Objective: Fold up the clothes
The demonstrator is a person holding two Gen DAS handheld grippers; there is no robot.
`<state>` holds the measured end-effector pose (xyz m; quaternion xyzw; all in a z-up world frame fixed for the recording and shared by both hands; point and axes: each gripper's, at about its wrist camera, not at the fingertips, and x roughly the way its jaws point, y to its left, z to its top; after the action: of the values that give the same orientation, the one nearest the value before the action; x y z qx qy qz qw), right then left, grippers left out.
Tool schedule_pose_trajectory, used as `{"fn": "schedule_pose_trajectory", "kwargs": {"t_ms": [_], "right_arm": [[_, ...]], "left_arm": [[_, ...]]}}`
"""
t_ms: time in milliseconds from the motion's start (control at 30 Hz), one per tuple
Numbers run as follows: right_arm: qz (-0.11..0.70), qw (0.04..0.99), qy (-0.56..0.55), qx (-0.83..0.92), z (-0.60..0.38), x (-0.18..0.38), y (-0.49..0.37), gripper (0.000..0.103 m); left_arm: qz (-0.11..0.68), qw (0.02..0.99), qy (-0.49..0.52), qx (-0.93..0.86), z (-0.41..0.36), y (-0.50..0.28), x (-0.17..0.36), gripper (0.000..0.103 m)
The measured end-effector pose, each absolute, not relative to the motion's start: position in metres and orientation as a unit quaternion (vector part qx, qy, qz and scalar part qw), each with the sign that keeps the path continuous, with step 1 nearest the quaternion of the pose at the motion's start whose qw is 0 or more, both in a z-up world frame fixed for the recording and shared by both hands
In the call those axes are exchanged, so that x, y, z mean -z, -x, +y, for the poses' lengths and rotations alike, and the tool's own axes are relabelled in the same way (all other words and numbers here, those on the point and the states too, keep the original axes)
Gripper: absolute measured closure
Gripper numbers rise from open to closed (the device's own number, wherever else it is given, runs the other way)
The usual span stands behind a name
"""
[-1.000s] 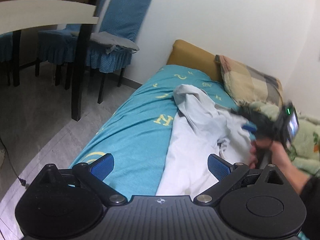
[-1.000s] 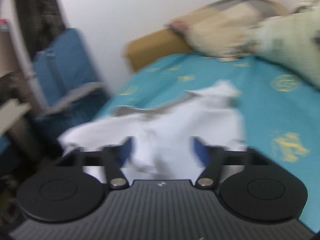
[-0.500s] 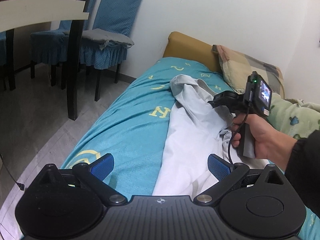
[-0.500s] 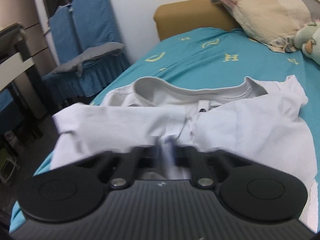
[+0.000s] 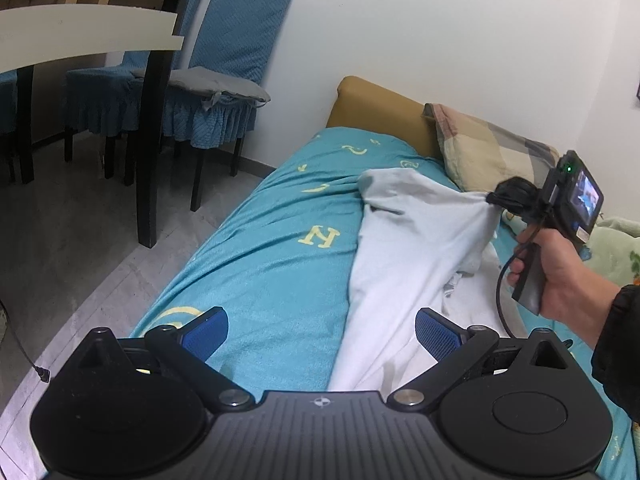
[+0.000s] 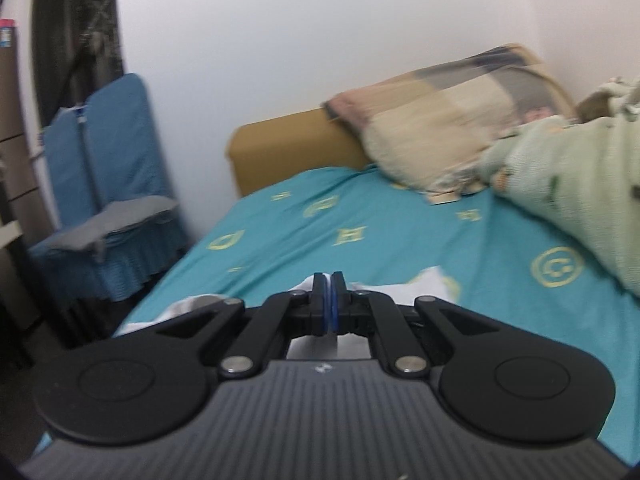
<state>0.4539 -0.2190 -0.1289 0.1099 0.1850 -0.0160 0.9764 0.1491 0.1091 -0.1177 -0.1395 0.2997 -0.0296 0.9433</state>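
A pale grey-white shirt (image 5: 404, 248) lies crumpled on the teal bed sheet (image 5: 276, 264). My right gripper (image 5: 494, 198) is shut on a fold of the shirt and holds it lifted above the bed, so the cloth hangs stretched below it. In the right wrist view the right gripper (image 6: 330, 304) has its blue pads pressed together, with white cloth (image 6: 432, 282) showing under and beside them. My left gripper (image 5: 320, 334) is open and empty, low over the near end of the shirt.
A patchwork pillow (image 5: 480, 152) and a green blanket (image 6: 576, 184) lie at the bed's head, against a mustard headboard (image 5: 372, 108). Blue-covered chairs (image 5: 224, 76) and a dark-legged table (image 5: 80, 40) stand on the floor to the left.
My right gripper closed on the shirt and lifted it up and away toward the pillow. The shirt's collar area dropped out of the right wrist view. The left gripper stayed open, nearly still.
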Motion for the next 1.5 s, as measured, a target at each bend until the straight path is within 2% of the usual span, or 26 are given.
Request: {"fn": "schedule_pose_trajectory", "kwargs": {"t_ms": [167,267,300,367,400,433,600,833,1000,1100,1333,1400,1433,1500], "right_arm": [[0.226,0.967,-0.111,0.037,-0.226,0.163,-0.463,0.098],[0.252,0.959,-0.128,0.029,-0.225,0.179,-0.468,0.095],[0.251,0.958,-0.132,0.028,-0.222,0.178,-0.466,0.091],[0.253,0.958,-0.133,0.021,-0.216,0.172,-0.459,0.058],[0.252,0.959,-0.129,0.02,-0.213,0.167,-0.453,0.026],[0.251,0.959,-0.126,0.018,-0.21,0.162,-0.447,0.015],[0.242,0.962,-0.126,-0.02,-0.203,0.118,-0.388,0.018],[0.212,0.972,-0.081,-0.062,-0.194,0.049,-0.214,0.018],[0.204,0.968,-0.118,-0.086,-0.192,0.018,-0.093,0.018],[0.2,0.97,-0.123,-0.067,-0.194,0.02,-0.041,0.018],[0.246,0.95,-0.188,-0.034,-0.219,0.036,-0.015,0.018],[0.248,0.944,-0.216,-0.028,-0.227,0.039,-0.017,0.018],[0.249,0.94,-0.23,-0.028,-0.231,0.041,-0.018,0.018],[0.256,0.932,-0.253,-0.034,-0.237,0.046,-0.021,0.018]], "left_arm": [[0.305,0.943,0.125,0.035,0.104,-0.153,0.122,0.002],[0.308,0.944,0.116,0.038,0.101,-0.156,0.125,0.002],[0.308,0.944,0.113,0.04,0.099,-0.156,0.125,0.002],[0.307,0.945,0.107,0.043,0.097,-0.155,0.125,0.002],[0.307,0.945,0.104,0.045,0.096,-0.155,0.126,0.002],[0.305,0.946,0.101,0.046,0.095,-0.154,0.126,0.002],[0.298,0.948,0.095,0.057,0.088,-0.149,0.122,0.002],[0.294,0.948,0.091,0.079,0.083,-0.132,0.11,0.002],[0.342,0.929,0.103,0.097,0.081,-0.128,0.109,0.005],[0.375,0.917,0.1,0.094,0.082,-0.124,0.11,0.007],[0.464,0.869,0.143,0.101,0.121,-0.121,0.103,0.007],[0.502,0.846,0.151,0.101,0.137,-0.127,0.105,0.011],[0.515,0.839,0.154,0.088,0.148,-0.129,0.107,0.018],[0.532,0.828,0.164,0.067,0.171,-0.13,0.111,0.02]]}}
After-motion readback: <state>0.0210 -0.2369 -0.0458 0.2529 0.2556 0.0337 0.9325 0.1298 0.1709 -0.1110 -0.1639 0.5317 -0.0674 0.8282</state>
